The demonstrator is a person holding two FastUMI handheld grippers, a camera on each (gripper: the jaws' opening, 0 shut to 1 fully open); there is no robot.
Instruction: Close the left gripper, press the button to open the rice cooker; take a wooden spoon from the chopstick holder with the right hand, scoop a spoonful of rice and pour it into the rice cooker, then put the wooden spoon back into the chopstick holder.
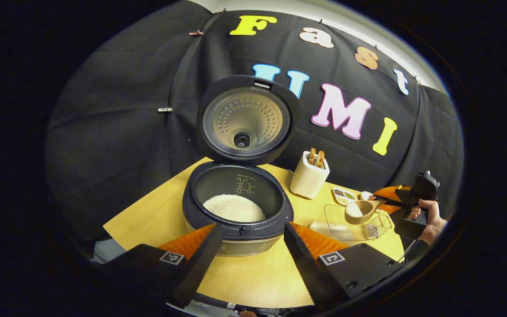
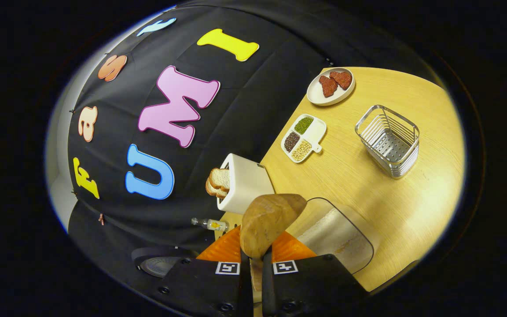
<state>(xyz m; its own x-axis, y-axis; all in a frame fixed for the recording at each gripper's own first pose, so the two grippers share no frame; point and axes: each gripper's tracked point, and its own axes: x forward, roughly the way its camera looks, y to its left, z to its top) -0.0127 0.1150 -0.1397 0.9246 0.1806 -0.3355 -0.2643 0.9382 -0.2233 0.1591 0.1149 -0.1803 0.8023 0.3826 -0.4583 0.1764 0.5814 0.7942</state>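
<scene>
Now the rice cooker [image 1: 238, 207] sits lid-up at 12 o'clock from the left tongs [image 1: 250, 246], which hang wide apart over the bench [image 1: 258, 277], gripping nothing. Right tongs [image 2: 253, 268] are clamped on the handle of the wooden spoon [image 2: 267, 222]; in the left gripper view the spoon bowl, at 3 o'clock from the cooker, carries white rice above the clear rice tub [image 1: 346, 220]. White chopstick holder [image 1: 309, 176] stands between cooker and tub. Step looks like carrying the scoop over. Keep the bowl level, travel low toward 9 o'clock, clear the holder, then tip only once above the inner pot.
</scene>
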